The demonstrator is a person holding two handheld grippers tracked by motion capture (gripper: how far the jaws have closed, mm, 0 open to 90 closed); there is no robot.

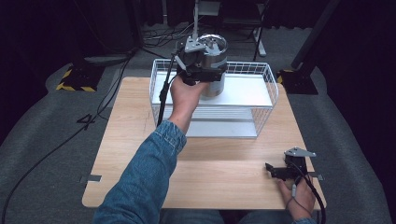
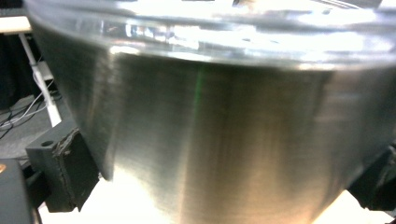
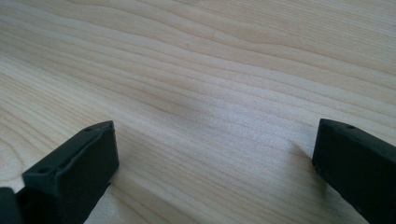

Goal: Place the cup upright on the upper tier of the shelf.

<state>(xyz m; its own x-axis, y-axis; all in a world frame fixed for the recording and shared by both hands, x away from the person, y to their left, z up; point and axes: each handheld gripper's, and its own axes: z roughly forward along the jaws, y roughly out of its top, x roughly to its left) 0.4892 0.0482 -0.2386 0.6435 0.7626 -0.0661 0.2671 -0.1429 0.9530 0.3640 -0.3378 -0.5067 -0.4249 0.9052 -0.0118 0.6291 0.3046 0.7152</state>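
Observation:
A brushed steel pot (image 1: 215, 56) with a shiny rim is at the left of the white wire rack (image 1: 274, 89), its base at the rack's upper white shelf (image 1: 247, 91). I cannot tell whether it rests on the shelf. My left gripper (image 1: 205, 70) is shut on the pot's side, held by a hand in a denim sleeve. In the left gripper view the pot wall (image 2: 210, 130) sits close between the jaws of the left gripper (image 2: 224, 186). My right gripper (image 1: 275, 171) lies open on the wooden table (image 1: 219, 158) at the front right, nothing between its jaws (image 3: 215, 158).
The wire rack stands at the back middle of the table and has a lower white shelf (image 1: 219, 126). Bare wood (image 3: 210, 70) lies in front of the right gripper. Cables and stand legs (image 1: 259, 44) are on the grey floor behind the table.

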